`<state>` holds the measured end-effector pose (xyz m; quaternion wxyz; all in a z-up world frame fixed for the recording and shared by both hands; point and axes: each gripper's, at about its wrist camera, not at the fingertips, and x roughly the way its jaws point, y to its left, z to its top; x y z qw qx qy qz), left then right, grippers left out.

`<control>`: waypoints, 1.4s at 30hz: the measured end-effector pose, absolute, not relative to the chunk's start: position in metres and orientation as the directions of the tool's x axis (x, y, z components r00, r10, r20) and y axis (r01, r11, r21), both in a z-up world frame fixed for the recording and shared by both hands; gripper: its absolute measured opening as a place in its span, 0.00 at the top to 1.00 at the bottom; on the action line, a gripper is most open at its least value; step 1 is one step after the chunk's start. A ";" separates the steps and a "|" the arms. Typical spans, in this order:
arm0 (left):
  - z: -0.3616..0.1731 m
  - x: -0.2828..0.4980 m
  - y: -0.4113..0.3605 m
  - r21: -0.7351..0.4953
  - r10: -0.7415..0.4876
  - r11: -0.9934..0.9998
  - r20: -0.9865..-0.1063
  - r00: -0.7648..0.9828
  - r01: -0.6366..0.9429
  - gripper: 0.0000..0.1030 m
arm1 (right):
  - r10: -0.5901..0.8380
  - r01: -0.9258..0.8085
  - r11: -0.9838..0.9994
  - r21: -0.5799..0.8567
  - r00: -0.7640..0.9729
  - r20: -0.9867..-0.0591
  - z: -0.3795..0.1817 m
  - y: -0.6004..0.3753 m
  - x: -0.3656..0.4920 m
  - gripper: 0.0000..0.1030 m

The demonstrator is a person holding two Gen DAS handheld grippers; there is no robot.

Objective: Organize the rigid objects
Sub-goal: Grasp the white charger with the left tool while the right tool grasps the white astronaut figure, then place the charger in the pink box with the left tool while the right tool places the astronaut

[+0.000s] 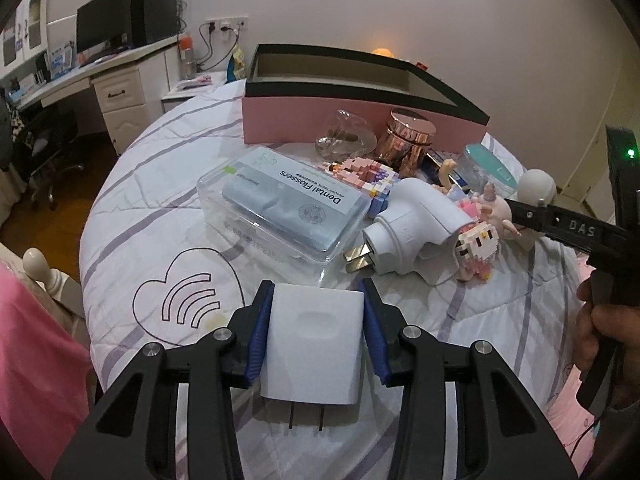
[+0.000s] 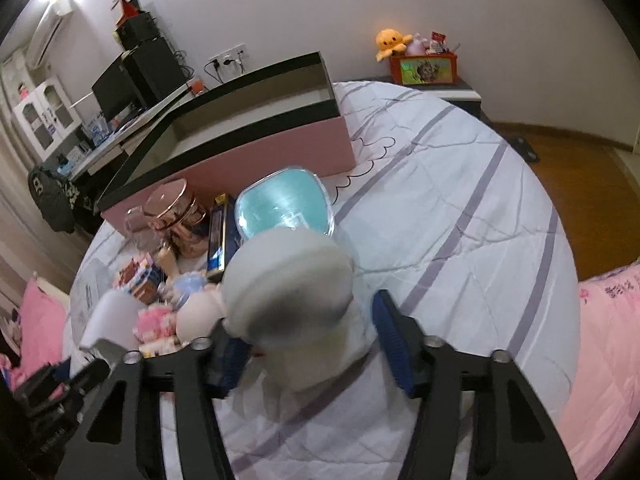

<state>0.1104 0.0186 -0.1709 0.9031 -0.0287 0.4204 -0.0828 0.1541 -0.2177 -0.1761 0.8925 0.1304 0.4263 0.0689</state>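
Observation:
My left gripper is shut on a white flat charger block, its two prongs pointing back toward me, held above the bedspread. My right gripper stands around a white object with a round grey-white head; the left pad touches it, and a gap shows at the right pad. It also shows in the left wrist view. An open pink box with a black rim stands behind the pile; in the right wrist view its wall is at upper left.
On the bed lie a clear Dental Flossers case, a white plug adapter, pink brick figures, a copper jar, a glass piece and a teal-lidded container. A desk stands at left.

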 end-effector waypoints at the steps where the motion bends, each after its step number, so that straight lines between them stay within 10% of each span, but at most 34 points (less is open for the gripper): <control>1: -0.170 0.109 0.019 -0.123 -0.175 0.984 -0.752 0.635 0.126 0.59 | 0.238 -0.012 0.954 0.298 0.634 -0.736 -0.173 -0.218 0.151 0.50; 28: -0.067 0.157 0.038 -0.129 -0.195 0.981 -0.589 0.785 0.146 0.61 | 0.316 -0.224 0.948 0.226 0.741 -0.592 -0.067 -0.176 0.186 0.50; 42: -0.075 0.300 0.014 -0.114 -0.172 0.985 -0.633 0.754 0.129 0.61 | 0.268 -0.181 0.963 0.198 0.668 -0.694 -0.098 -0.168 0.298 0.50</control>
